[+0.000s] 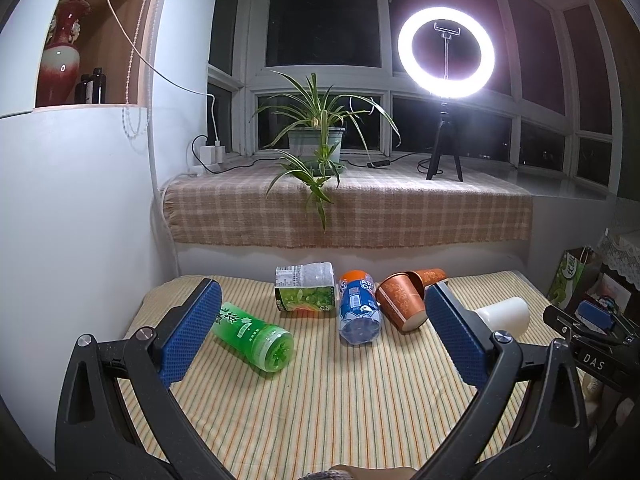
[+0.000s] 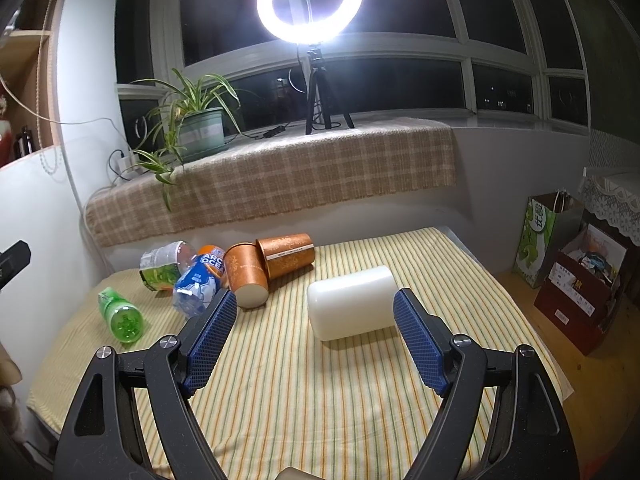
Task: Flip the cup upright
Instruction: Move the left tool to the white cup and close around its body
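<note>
My right hand-held gripper (image 2: 314,334) gapes wide before the white cup (image 2: 350,302); I reckon a careless close rolls it away.

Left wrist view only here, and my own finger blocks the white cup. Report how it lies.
Observer: The white cup lies on its side on the striped cloth, and all of it shows in the right wrist view.
Operator: Give me the right gripper's state.
Observer: The right gripper is open and empty. The cup shows between its fingertips; I cannot tell if they touch it.
Operator: Name the nearest obstacle.
Observer: An orange paper cup, also on its side, left of the white cup with a gap between them.
</note>
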### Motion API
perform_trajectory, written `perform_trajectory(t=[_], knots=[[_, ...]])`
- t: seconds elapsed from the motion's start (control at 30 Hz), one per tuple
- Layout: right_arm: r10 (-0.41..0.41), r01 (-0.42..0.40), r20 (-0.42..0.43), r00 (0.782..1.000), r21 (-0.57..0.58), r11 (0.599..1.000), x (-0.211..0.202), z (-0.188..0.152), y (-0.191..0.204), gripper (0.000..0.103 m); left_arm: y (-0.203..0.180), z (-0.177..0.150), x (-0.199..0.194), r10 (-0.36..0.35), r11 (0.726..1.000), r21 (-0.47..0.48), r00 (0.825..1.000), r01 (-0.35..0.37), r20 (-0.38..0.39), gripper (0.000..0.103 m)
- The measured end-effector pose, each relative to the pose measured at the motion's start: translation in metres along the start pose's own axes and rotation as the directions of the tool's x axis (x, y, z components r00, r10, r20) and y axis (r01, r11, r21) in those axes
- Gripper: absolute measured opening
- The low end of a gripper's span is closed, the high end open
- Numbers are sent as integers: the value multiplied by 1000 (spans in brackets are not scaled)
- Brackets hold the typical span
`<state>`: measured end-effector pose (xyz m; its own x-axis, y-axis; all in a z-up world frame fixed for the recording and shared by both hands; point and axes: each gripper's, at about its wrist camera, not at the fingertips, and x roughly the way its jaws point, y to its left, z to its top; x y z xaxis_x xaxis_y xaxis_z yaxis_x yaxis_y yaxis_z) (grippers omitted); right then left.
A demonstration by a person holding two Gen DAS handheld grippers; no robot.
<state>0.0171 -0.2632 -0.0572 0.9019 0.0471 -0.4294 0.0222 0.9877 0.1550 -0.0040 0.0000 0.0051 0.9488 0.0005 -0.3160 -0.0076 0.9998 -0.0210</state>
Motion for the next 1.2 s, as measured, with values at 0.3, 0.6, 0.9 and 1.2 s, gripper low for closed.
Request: perform_trajectory(t=[0.3, 0.6, 0.9, 1.2], knots=[[-5, 6, -8, 1000, 11, 1000, 3, 1, -5, 81, -17, -4, 9, -26, 999, 31, 999, 27, -22, 103], [-17, 18, -18, 1000, 31, 999, 5, -2, -20, 81, -37, -5, 31, -125, 985, 106, 988, 135, -94, 103], [-62, 66, -46, 997, 73, 995, 1, -17, -52, 81, -99, -2, 78, -373, 853, 254, 874, 455, -312, 103], [-97, 107, -101, 990, 104, 989, 4, -39, -79, 81, -181, -18, 138, -421, 680, 336, 723, 651, -548, 103]])
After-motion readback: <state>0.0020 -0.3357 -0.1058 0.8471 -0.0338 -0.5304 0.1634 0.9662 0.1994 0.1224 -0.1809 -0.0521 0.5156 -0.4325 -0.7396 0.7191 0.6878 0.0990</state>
